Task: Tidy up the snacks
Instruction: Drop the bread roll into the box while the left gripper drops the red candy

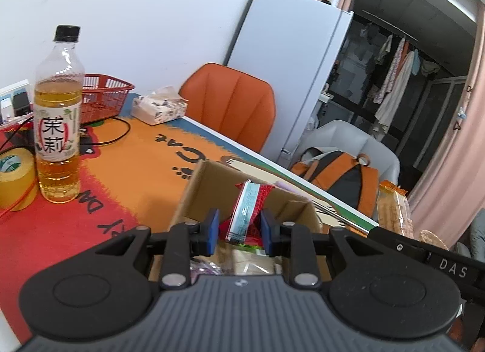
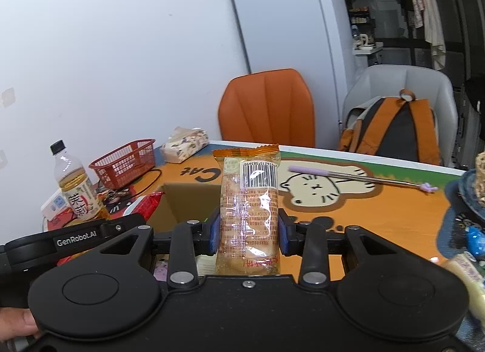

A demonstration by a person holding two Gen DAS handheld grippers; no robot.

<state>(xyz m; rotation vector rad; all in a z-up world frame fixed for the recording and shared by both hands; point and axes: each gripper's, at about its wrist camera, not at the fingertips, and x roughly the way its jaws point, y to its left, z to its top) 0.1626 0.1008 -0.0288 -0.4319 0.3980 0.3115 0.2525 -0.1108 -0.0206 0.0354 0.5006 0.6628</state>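
My left gripper (image 1: 239, 232) is shut on a red and pale blue snack packet (image 1: 246, 211), held over the open cardboard box (image 1: 194, 188), which has other packets inside. My right gripper (image 2: 248, 232) is shut on an upright clear orange snack bar (image 2: 249, 209) with a barcode, just right of the box (image 2: 182, 200). That bar also shows in the left wrist view (image 1: 394, 209). The red packet's end shows in the right wrist view (image 2: 147, 203).
A tea bottle (image 1: 57, 127), yellow tape roll (image 1: 15, 179), red basket (image 1: 103, 97), tissue pack (image 1: 159, 105) and black cable lie on the cat-print mat. A purple-handled stick (image 2: 357, 176) and more snacks (image 2: 469, 230) lie right. Orange chair (image 2: 266, 106) and grey chair with backpack (image 2: 400, 127) stand behind.
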